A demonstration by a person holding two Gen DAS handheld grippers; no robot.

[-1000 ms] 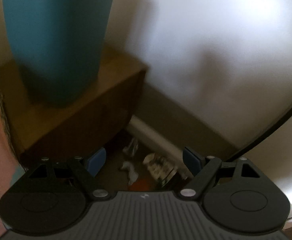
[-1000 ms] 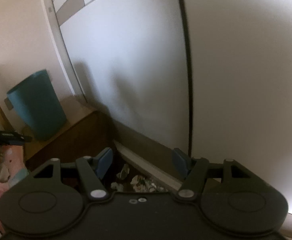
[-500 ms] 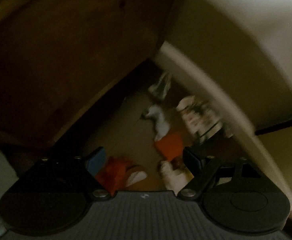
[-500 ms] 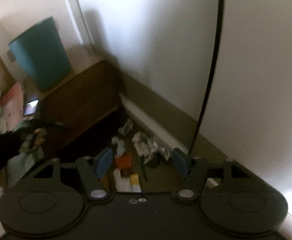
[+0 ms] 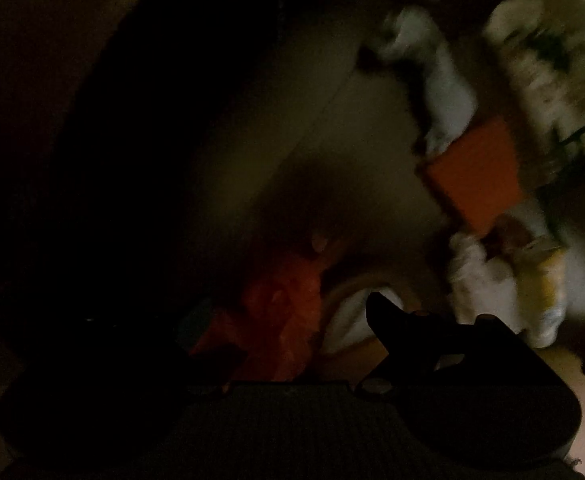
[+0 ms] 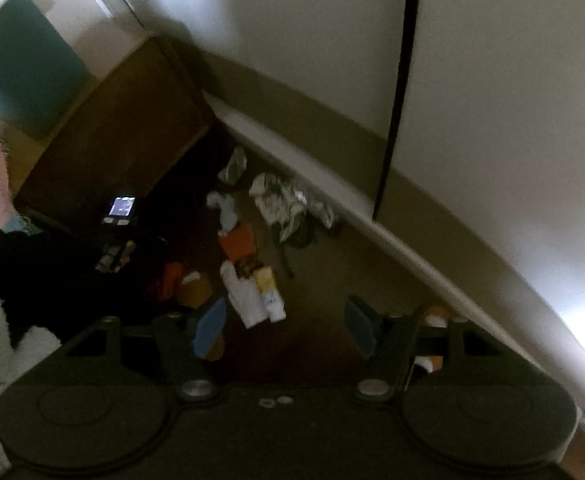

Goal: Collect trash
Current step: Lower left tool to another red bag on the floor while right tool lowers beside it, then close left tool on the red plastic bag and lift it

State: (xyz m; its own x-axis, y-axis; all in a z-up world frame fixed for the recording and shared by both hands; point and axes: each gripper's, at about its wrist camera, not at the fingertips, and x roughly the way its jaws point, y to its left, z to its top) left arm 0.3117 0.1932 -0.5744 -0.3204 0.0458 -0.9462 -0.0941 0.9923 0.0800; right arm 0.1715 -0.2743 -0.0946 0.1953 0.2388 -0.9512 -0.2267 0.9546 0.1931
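Trash lies on the floor in a dim corner. In the right wrist view I see a white and yellow wrapper (image 6: 252,292), a flat orange square (image 6: 238,242), a white tissue (image 6: 222,208), crumpled printed paper (image 6: 280,200) and a crumpled orange wrapper (image 6: 168,280). My right gripper (image 6: 284,326) hangs open above them, holding nothing. The left wrist view is very dark. My left gripper (image 5: 288,320) stands open low over the orange wrapper (image 5: 284,308), which shows between its fingers; I cannot tell if they touch it. The orange square (image 5: 476,176) and tissue (image 5: 436,80) lie beyond.
A teal bin (image 6: 20,68) stands on a brown wooden cabinet (image 6: 120,132) at the left. A white baseboard (image 6: 332,200) and wall close the corner, with a black cable (image 6: 396,100) running down it. A person's dark sleeve (image 6: 32,264) reaches in from the left.
My left gripper has dropped from the bin's height down into the dark corner, close over the orange wrapper. My right gripper has tilted downward, bringing the floor trash into view.
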